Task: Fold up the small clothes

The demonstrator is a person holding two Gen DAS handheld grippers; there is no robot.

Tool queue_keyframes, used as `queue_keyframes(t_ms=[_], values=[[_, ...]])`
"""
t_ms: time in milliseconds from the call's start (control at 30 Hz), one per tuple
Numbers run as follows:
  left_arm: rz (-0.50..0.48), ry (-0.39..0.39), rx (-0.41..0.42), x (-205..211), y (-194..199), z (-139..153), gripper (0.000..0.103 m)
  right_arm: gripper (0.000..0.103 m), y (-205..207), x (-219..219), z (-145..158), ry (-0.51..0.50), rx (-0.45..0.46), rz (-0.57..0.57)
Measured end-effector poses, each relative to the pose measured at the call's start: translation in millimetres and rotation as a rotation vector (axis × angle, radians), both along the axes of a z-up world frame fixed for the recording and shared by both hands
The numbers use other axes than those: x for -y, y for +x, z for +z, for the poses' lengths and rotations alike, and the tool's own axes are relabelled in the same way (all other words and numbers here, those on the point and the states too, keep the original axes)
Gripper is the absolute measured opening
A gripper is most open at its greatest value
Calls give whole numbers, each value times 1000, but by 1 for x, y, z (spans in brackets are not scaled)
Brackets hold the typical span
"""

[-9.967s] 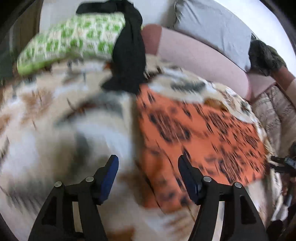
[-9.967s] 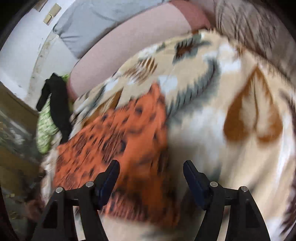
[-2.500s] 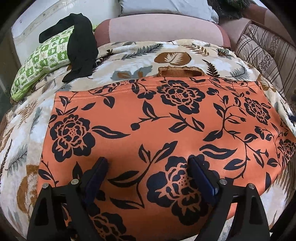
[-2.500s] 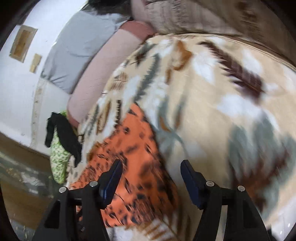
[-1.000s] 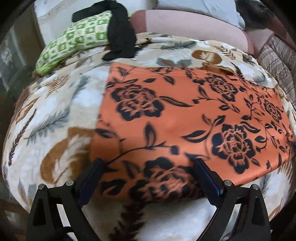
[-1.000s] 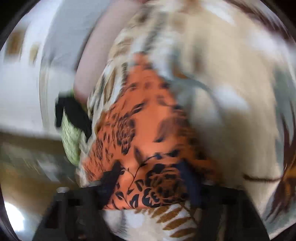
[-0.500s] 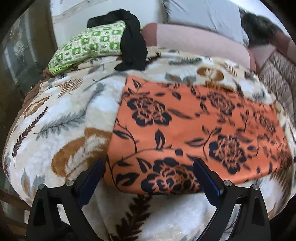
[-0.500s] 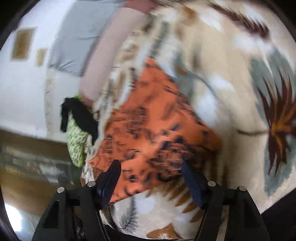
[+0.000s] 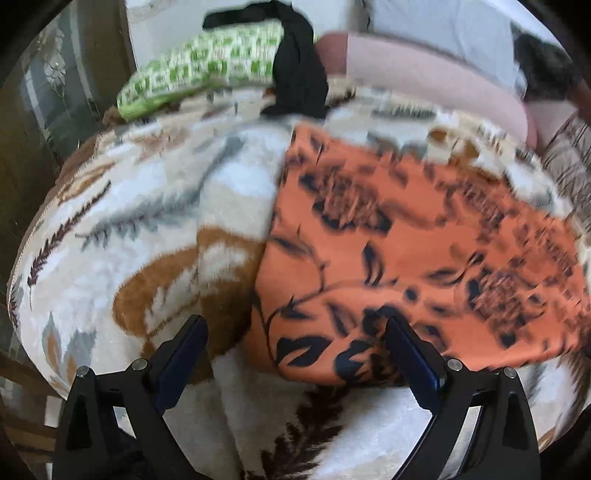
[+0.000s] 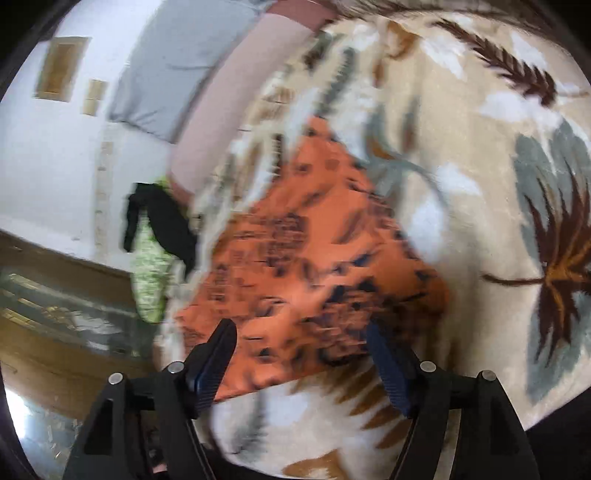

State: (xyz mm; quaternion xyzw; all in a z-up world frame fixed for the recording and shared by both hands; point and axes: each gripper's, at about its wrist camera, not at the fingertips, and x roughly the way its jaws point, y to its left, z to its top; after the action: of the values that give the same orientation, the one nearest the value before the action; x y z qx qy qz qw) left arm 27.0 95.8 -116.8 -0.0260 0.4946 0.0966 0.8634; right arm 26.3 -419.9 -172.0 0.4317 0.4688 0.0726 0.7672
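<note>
An orange garment with a black flower print [image 9: 413,251] lies flat on a leaf-patterned blanket [image 9: 147,229]. My left gripper [image 9: 295,354] is open and empty, low over the garment's near left corner. In the right wrist view the same garment [image 10: 310,266] lies ahead, blurred. My right gripper [image 10: 301,356] is open and empty, just above the garment's near edge.
A green checked pillow [image 9: 207,62] with a black garment [image 9: 299,81] draped over it lies at the far end. A pink bolster [image 9: 424,77] and a grey cushion [image 9: 436,22] line the back. A striped cushion [image 9: 569,162] is at the right. The blanket's edge drops off at the left.
Both grippers have swung sideways over the garment, and the views are blurred. The left view has shifted left, so the garment sits further right. Both grippers stay open.
</note>
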Motion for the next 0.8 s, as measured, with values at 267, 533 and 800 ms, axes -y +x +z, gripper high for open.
queue_keyframes(t_ms=[267,533,800], values=[[-25,22,84,5,-6,15,97,76,-2,-13,32,-34,119,42],[3,20,50,-3,-5,12,97,76,11,-11,9,-10,43,18],[-21,68,-5,6,13,-4,97,76,41,-21,17,-29,69,86]])
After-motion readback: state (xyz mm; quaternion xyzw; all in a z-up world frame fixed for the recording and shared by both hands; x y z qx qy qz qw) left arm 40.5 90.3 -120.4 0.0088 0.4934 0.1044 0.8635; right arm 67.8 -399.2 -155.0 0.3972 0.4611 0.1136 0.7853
